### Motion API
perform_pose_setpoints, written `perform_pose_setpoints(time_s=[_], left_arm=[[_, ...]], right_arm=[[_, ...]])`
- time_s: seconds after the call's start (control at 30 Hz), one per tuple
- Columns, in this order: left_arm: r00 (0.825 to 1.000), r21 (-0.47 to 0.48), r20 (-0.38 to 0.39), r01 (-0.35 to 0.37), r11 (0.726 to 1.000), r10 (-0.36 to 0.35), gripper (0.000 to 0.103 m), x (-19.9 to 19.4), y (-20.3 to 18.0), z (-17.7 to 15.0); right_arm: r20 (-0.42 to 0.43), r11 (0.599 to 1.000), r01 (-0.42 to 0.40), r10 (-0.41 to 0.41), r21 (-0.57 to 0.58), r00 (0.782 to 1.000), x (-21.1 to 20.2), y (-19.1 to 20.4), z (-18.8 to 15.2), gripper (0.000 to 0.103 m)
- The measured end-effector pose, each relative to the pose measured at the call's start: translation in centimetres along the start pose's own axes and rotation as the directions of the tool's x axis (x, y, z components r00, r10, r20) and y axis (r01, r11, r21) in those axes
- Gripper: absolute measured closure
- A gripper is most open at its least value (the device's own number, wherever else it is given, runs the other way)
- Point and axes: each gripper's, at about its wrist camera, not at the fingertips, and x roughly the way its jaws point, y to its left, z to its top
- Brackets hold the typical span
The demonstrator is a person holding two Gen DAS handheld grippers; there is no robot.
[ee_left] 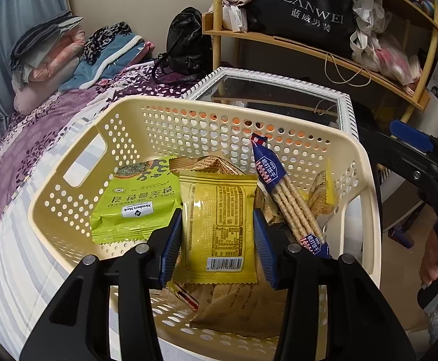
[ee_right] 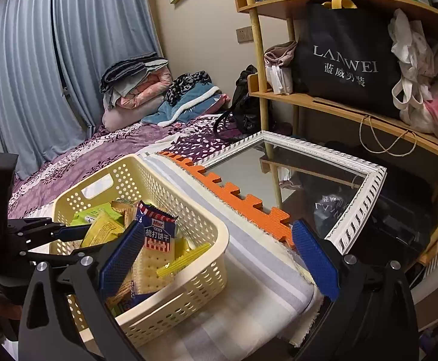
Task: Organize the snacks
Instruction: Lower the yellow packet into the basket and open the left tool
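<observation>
Left wrist view: the left gripper (ee_left: 217, 234) sits low centre, over a cream basket (ee_left: 77, 186) that rests on the bed (ee_left: 17, 162).
Left gripper state: its blue pads flank a yellow packet (ee_left: 219, 219) and appear to press its two side edges; the packet stands upright between them, barcode at the bottom.
Basket contents: a green packet (ee_left: 134, 201) lies left of the yellow one, a blue cracker pack (ee_left: 288, 198) leans to its right, and tan wrappers (ee_left: 237, 310) lie beneath.
Right wrist view: the right gripper (ee_right: 216, 258) fills the lower centre, its jaws spread wide with nothing between the pads.
Right gripper place: its left pad overlaps the basket's near right side, its right pad sits over the striped bedding.
Surroundings: a white-framed mirror (ee_right: 366, 192) lies flat right of the basket, an orange foam mat (ee_right: 246, 201) edges it, and a wooden shelf (ee_right: 339, 108) with a black bag (ee_right: 348, 60) fills the upper right.
</observation>
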Motion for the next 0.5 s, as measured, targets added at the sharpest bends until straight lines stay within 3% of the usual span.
perform_pose_setpoints(time_s=[0.07, 0.1, 0.17, 0.37, 0.5], left_arm=[[1.0, -0.001, -0.008, 0.002, 1.0, -0.002, 0.052, 0.1, 0.0, -0.1], [1.0, 0.001, -0.01, 0.0, 1.0, 0.0, 0.041, 0.1, -0.1, -0.2], [1.0, 0.005, -0.002, -0.011, 1.0, 0.011, 0.031, 0.0, -0.2, -0.2], [1.0, 0.016, 0.011, -0.014, 1.0, 0.014, 0.031, -0.7, -0.3, -0.3], [0.999, 0.017, 0.029, -0.03, 0.999, 0.03, 0.018, -1.4, -0.1, -0.4]], right_arm=[[-0.002, 1.0, 0.003, -0.003, 0.002, 1.0, -0.2, -0.1, -0.2, 0.005], [-0.004, 1.0, 0.003, -0.003, 0.004, 1.0, -0.4, -0.2, -0.3, 0.005], [-0.007, 1.0, 0.003, -0.003, 0.005, 1.0, -0.6, -0.2, -0.5, 0.005], [-0.011, 1.0, 0.002, -0.001, 0.01, 1.0, -1.1, 0.0, -0.6, 0.005], [-0.002, 1.0, 0.001, -0.001, -0.001, 1.0, -1.5, 0.4, -0.3, 0.005]])
